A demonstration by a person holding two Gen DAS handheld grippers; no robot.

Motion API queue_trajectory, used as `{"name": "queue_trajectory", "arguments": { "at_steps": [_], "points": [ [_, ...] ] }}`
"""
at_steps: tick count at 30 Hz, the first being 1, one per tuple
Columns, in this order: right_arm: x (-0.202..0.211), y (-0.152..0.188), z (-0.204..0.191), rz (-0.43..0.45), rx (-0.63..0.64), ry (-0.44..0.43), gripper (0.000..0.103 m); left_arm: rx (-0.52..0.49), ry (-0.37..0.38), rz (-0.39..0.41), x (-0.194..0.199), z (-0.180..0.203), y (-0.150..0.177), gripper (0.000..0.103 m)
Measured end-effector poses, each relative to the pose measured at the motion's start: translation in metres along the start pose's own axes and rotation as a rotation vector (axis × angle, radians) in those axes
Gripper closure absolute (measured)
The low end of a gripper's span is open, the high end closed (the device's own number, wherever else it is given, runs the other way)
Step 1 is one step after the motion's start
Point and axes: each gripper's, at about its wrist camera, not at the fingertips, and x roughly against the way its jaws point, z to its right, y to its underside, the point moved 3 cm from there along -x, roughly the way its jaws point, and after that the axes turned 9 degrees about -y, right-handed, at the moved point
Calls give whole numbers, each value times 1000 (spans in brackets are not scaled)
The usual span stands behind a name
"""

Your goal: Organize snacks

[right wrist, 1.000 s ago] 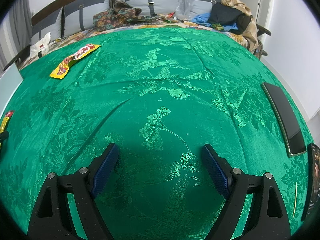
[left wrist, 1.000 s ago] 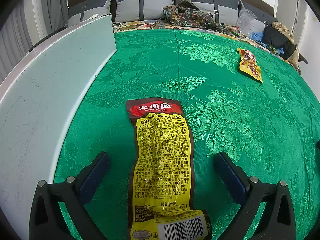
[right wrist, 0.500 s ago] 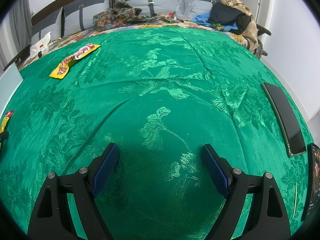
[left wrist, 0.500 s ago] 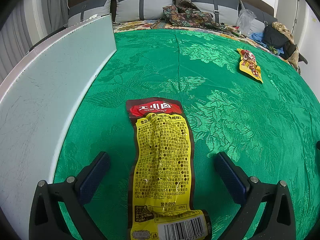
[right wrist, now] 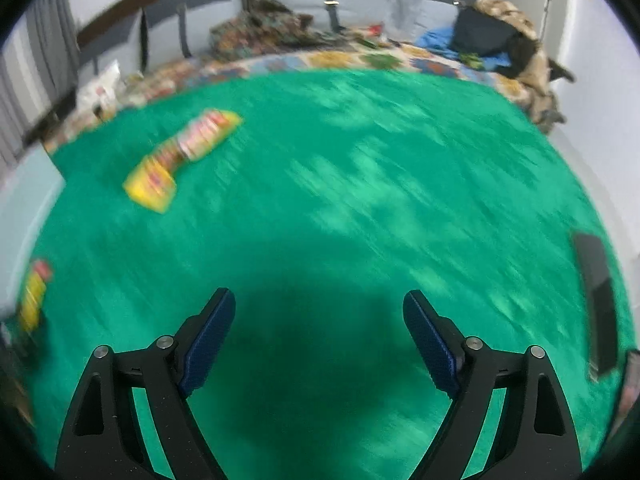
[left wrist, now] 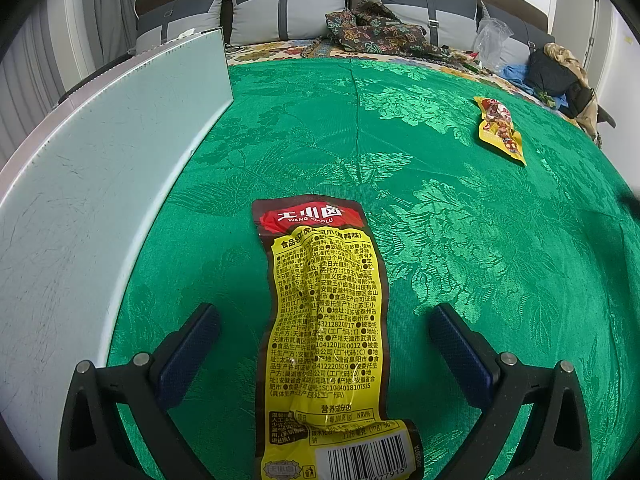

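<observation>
Left tool (left wrist: 324,320): jaws wide, straddling a long yellow snack pack (left wrist: 324,320) lying flat on the green bedspread (left wrist: 460,240), no contact seen. Pale board (left wrist: 100,160) lies close on its left. Second yellow snack pack (left wrist: 500,128) lies well apart, far right. Right tool (right wrist: 320,308): jaws wide, empty, over bare cloth; view blurred. Dark flat device (right wrist: 596,300) at right edge. Pillows (left wrist: 288,4) and clothes (left wrist: 376,28) behind.

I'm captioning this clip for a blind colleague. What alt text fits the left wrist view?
A long yellow and dark red snack packet lies flat on a green patterned cloth between the open jaws of the left gripper, untouched. A pale grey-green flat board stands along the left, and a smaller yellow snack packet lies far right.
</observation>
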Motion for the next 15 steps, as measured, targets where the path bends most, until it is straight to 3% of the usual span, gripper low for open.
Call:
{"name": "queue_trajectory", "arguments": {
  "at_steps": [5,8,14,15],
  "points": [
    [-47,-63,-61,18,-63,-105,15,0,0,0,0,0,0,0],
    [-82,-81,-89,-23,-100,-123,15,0,0,0,0,0,0,0],
    [-144,-91,-114,-168,-126,-42,13,-1,1,0,0,0,0,0],
    [-146,-93,-116,-155,-95,-6,14,-1,1,0,0,0,0,0]
  ]
}}
